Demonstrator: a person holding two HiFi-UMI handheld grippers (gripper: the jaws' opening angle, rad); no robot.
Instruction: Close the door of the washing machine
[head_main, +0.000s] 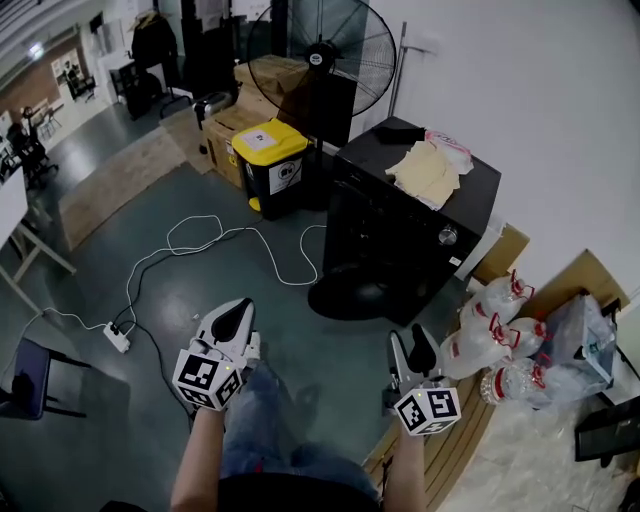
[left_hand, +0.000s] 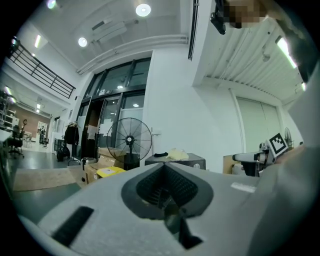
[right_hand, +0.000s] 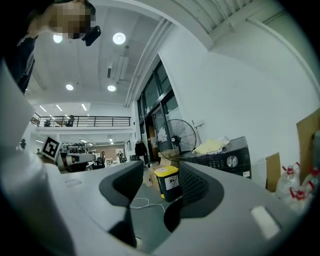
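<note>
A black washing machine (head_main: 420, 215) stands against the white wall, with a yellowish cloth (head_main: 428, 172) on its top. Its round door (head_main: 350, 292) hangs open at the front, low over the floor. Both grippers are held well short of it, above the person's knees. My left gripper (head_main: 237, 315) is shut, its tips meeting in a point with nothing between them (left_hand: 163, 166). My right gripper (head_main: 412, 352) is open and empty (right_hand: 160, 172). The machine (left_hand: 177, 161) shows small and far off in the left gripper view, and to the right of the jaws in the right gripper view (right_hand: 225, 159).
A black bin with a yellow lid (head_main: 270, 160), a standing fan (head_main: 320, 55) and cardboard boxes (head_main: 225, 125) are left of the machine. A white cable with a power strip (head_main: 118, 338) lies on the floor. Bagged plastic bottles (head_main: 495, 340) lie at the right.
</note>
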